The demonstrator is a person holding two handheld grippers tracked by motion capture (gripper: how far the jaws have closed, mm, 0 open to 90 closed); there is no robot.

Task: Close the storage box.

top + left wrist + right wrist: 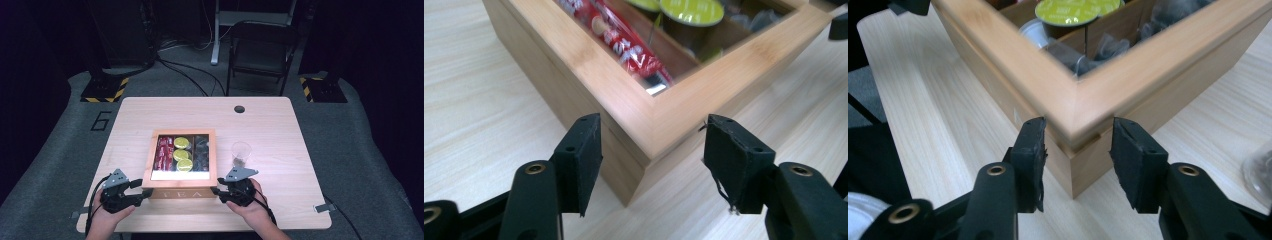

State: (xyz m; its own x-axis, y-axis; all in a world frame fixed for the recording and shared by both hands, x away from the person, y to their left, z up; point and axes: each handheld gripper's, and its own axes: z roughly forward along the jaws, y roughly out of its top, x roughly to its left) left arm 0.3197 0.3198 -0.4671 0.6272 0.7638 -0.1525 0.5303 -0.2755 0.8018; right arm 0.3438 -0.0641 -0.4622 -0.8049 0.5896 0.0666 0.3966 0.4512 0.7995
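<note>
I see a square light-wood tea box with a glass-windowed lid (180, 192) sitting a little toward my side of centre on the pale wooden table (280, 125), the word TEA on its front wall. Through the window there are red wrapped sachets (163, 152) at 9 o'clock, three lime-green round capsule lids (182, 152) in the middle column, and dark packets (202, 152) at 3 o'clock.

My left gripper (141, 194) sits at the box's 7 o'clock corner. In the left gripper view its jaws straddle that lid corner (651, 137) with daylight on both sides: about half open, the black pads (583, 155) pressing on nothing.

My right gripper (216, 191) sits at the box's 5 o'clock corner. In the right gripper view its jaws bracket the lid corner (1079, 122) far more closely, the left pad (1030, 150) just beside the wood. I cannot tell whether the pads actually press on the lid, so I call no grip there.

A clear plastic cup (241, 153) with something dark at its bottom stands just beside the box at its 3 o'clock. A black folding chair (260, 52) stands beyond the table at 12 o'clock.
</note>
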